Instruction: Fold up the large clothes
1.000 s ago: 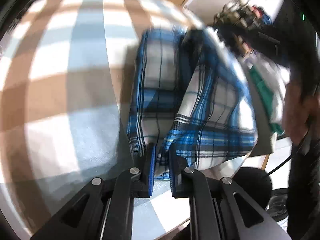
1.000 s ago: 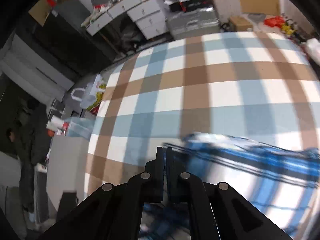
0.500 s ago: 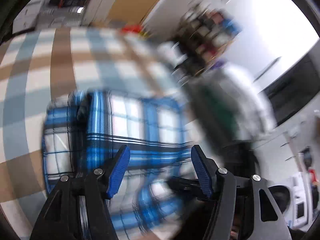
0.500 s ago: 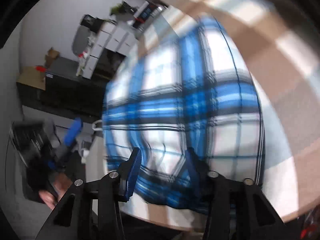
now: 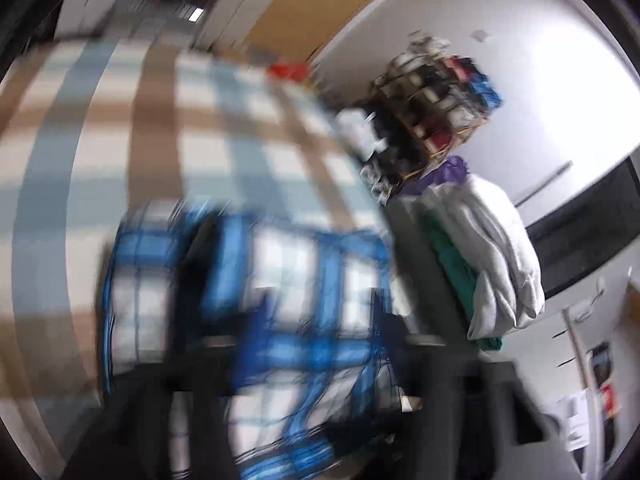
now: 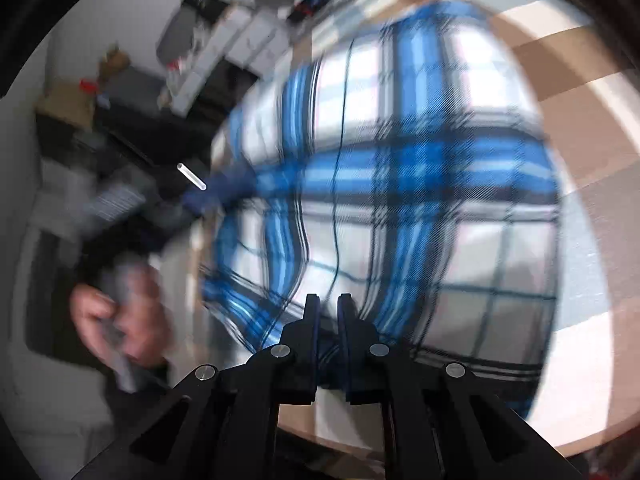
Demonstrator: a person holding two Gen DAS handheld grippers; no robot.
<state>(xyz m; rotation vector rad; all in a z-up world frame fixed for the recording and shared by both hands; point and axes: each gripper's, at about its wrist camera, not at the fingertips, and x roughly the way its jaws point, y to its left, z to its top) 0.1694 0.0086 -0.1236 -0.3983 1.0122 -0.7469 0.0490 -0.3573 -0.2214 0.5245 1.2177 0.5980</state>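
A blue, white and black plaid garment (image 5: 296,264) lies folded on the table's checked brown, blue and white cloth (image 5: 120,140). The left wrist view is badly blurred. In it my left gripper (image 5: 318,320) hangs above the garment's near part, jaws wide and still opening, nothing pressed between the pads. In the right wrist view the garment (image 6: 400,160) fills the middle. My right gripper (image 6: 329,312) sits at its near edge, jaws closing to a narrow gap with a fold of plaid fabric pinched between them. A person's hand (image 6: 120,320) shows at the left.
A pile of white and green clothes (image 5: 488,256) sits on a grey stand beside the table, with a cluttered shelf (image 5: 432,100) behind it. White drawers (image 6: 248,48) stand past the far side. The table's near edge (image 6: 440,440) runs just below my right gripper.
My left gripper let go of the plaid fabric, opened wide and drew up and away. My right gripper swung over the garment, dropped to its near edge, opened briefly and closed on the fabric.
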